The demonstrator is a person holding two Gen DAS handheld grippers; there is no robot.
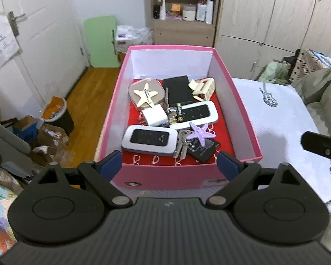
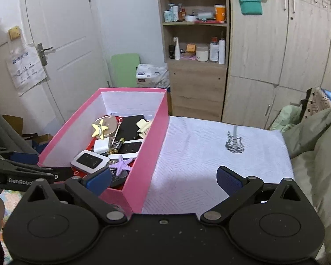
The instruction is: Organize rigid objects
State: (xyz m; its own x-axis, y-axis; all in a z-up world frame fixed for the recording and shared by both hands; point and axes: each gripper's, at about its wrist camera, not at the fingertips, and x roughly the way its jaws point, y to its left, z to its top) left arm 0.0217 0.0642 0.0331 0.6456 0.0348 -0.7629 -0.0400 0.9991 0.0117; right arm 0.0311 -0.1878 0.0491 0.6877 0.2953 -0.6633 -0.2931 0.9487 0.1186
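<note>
A pink cardboard box with white inner walls fills the centre of the left wrist view, holding two white pocket routers, a purple starfish clip and keys. The left gripper spreads wide at its near wall, empty. The right gripper gapes wide and empty across the box's lower right corner.

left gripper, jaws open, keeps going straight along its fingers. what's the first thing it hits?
Probably the pink box: its near wall sits right between the fingertips of the left gripper. If it clears the rim, next would be the keys and nearer wifi router inside. Depth is unclear.
</note>
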